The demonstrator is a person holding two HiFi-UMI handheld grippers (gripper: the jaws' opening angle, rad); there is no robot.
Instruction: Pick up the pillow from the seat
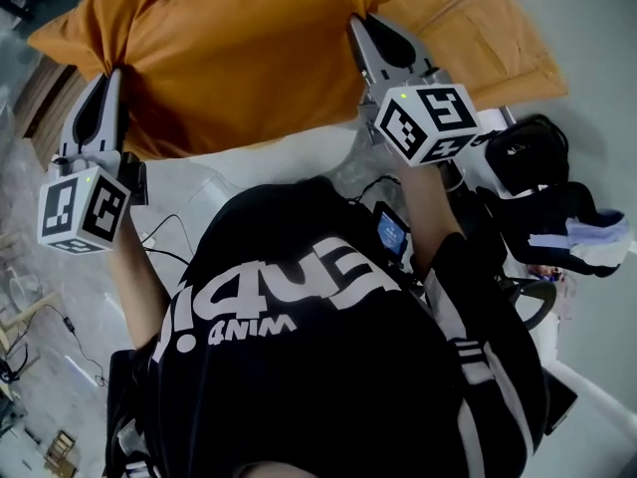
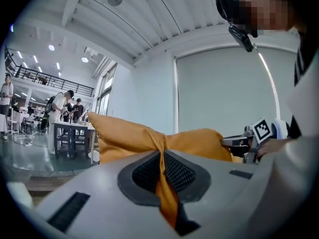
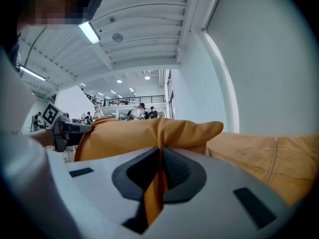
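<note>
An orange pillow (image 1: 229, 48) hangs lifted between both grippers, above the white seat (image 1: 289, 157). At the pillow's left corner my left gripper (image 1: 111, 76) is shut, and in the left gripper view a fold of orange cloth (image 2: 162, 178) is pinched between its jaws (image 2: 162, 156). My right gripper (image 1: 360, 23) is shut on the pillow's right edge, with cloth (image 3: 155, 183) squeezed between its jaws (image 3: 160, 153). The pillow (image 3: 144, 133) bulges just beyond them. Each gripper shows in the other's view: the right one (image 2: 249, 142) and the left one (image 3: 67, 128).
A second orange cushion (image 1: 483, 38) lies behind the right gripper, also seen as a cushion (image 3: 269, 158) in the right gripper view. Black gear and a bag (image 1: 528, 157) sit to the right. Cables (image 1: 164, 232) trail over the floor. People stand by tables (image 2: 70, 128) far off.
</note>
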